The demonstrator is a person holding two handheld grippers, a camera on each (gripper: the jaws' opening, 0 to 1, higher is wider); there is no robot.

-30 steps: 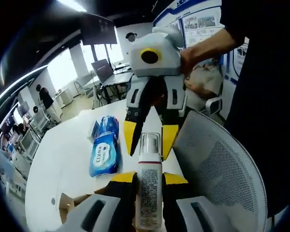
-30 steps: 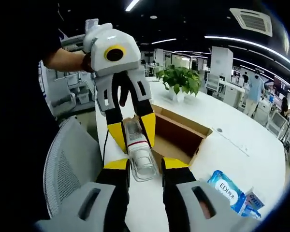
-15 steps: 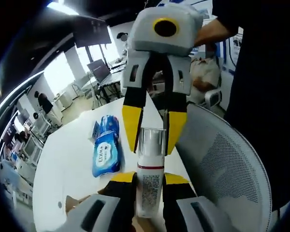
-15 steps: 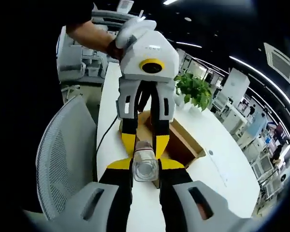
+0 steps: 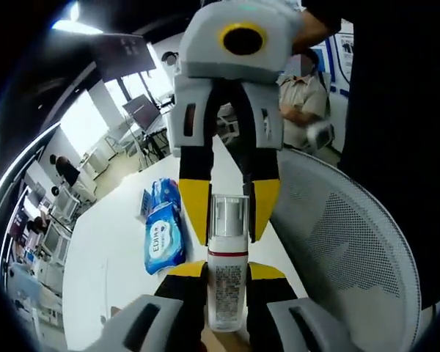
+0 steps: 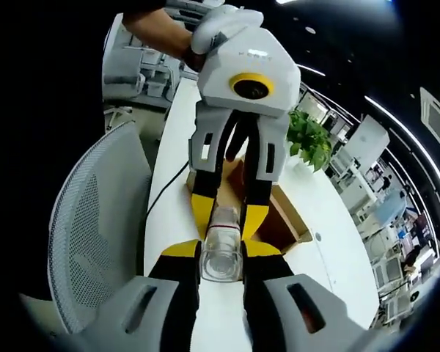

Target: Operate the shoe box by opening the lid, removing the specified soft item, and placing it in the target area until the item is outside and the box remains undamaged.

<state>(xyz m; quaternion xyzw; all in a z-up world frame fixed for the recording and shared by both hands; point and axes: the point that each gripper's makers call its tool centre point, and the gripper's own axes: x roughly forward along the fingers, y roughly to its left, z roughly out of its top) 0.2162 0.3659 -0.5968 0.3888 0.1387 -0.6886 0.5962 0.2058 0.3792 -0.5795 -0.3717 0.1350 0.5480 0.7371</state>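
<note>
Left gripper view: office, white table [image 5: 103, 257]. Blue wipes pack [image 5: 163, 236] lies left of the pump bottle [image 5: 227, 275]. Left gripper [image 5: 227, 270] clamped on bottle body; right gripper [image 5: 229, 213] flanks its clear cap, prob. a handover.

Right gripper view: same table [image 6: 165, 198]; open shoe box [image 6: 268, 209] behind bottle [image 6: 221, 249]. Right gripper [image 6: 221, 253] closed on cap end, left gripper [image 6: 224, 213] pinching far end.

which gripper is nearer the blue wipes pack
Cannot tell. Both meet over the chair on one bottle: left gripper holds its body, right gripper its cap; wipes pack lies aside.
</note>
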